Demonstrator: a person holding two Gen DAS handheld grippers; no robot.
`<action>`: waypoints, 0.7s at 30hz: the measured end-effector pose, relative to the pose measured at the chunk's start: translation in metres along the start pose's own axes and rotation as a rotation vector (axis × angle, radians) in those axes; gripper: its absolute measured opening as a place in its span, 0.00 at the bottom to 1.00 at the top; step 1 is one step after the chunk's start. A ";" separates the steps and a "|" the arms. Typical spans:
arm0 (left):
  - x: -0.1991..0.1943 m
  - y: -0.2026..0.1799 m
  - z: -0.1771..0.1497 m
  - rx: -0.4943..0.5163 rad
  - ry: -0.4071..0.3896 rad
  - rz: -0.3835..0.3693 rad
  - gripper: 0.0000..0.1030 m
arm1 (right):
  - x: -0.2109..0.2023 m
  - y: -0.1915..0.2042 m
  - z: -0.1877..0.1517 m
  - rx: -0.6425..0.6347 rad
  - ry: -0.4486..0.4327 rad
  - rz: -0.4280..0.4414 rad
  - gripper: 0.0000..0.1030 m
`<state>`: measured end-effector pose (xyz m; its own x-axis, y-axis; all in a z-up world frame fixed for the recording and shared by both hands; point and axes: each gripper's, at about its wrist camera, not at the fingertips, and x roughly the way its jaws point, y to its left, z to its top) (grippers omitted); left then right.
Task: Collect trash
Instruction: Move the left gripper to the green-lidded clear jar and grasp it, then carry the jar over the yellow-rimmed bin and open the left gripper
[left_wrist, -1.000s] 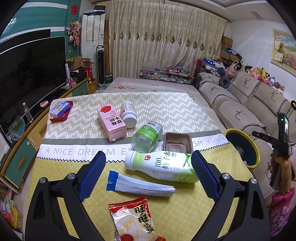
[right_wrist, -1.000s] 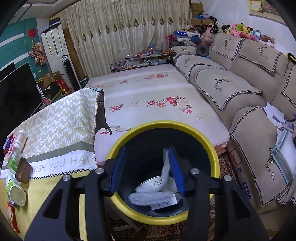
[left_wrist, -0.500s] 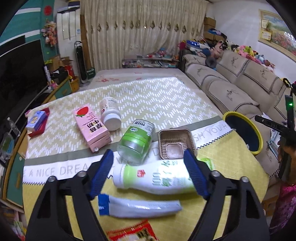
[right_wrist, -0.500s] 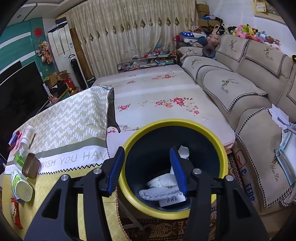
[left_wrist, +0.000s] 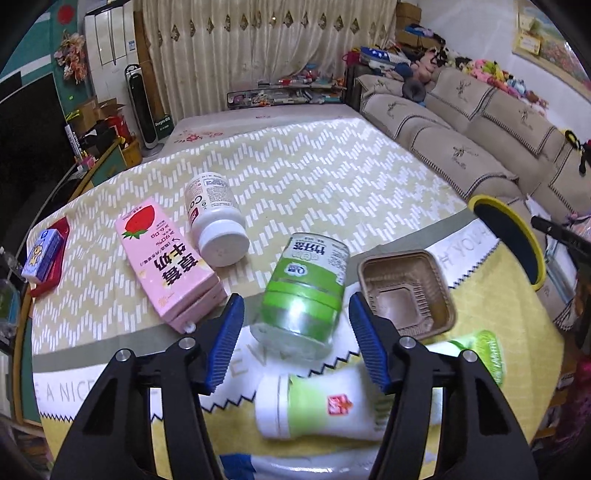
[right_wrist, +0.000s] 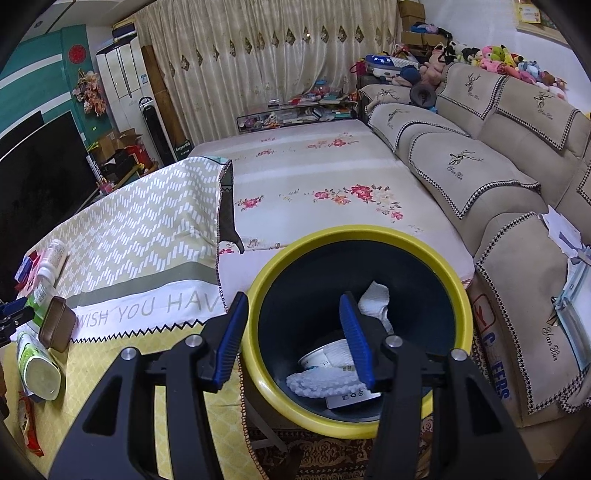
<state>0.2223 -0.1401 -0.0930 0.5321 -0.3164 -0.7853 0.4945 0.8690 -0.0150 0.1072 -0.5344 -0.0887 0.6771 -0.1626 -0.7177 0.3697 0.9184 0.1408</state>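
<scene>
My left gripper (left_wrist: 295, 339) is open and hangs over the table, its blue pads on either side of a lying green-labelled jar (left_wrist: 304, 295). Below it lies a white and green drink bottle (left_wrist: 332, 406). A brown plastic tray (left_wrist: 406, 291), a pink strawberry milk carton (left_wrist: 166, 258) and a white pill bottle (left_wrist: 216, 221) lie nearby. My right gripper (right_wrist: 295, 339) is open and empty above the yellow-rimmed dark bin (right_wrist: 369, 236), which holds white paper trash (right_wrist: 332, 369). The bin also shows in the left wrist view (left_wrist: 517, 236).
The table wears a yellow zigzag cloth (left_wrist: 314, 166). A blue box on a red tray (left_wrist: 44, 254) sits at the far left. A beige sofa (right_wrist: 498, 166) stands to the right of the bin. A TV (right_wrist: 37, 166) is at the left.
My left gripper has moved forward and down over the table, past the white and green bottle to around the green jar. My right gripper has risen and shifted left over the bin's left rim.
</scene>
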 end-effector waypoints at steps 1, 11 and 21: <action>0.003 0.000 0.001 0.004 0.004 -0.001 0.57 | 0.001 0.001 0.000 -0.002 0.002 0.000 0.48; 0.027 -0.002 0.012 0.053 0.059 -0.020 0.55 | 0.011 0.004 -0.002 -0.006 0.027 0.002 0.48; 0.013 -0.005 0.016 0.067 0.023 -0.008 0.51 | 0.008 0.002 -0.001 -0.001 0.018 0.006 0.48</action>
<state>0.2383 -0.1549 -0.0933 0.5126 -0.3141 -0.7991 0.5440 0.8389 0.0192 0.1127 -0.5338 -0.0952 0.6682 -0.1505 -0.7286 0.3649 0.9198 0.1446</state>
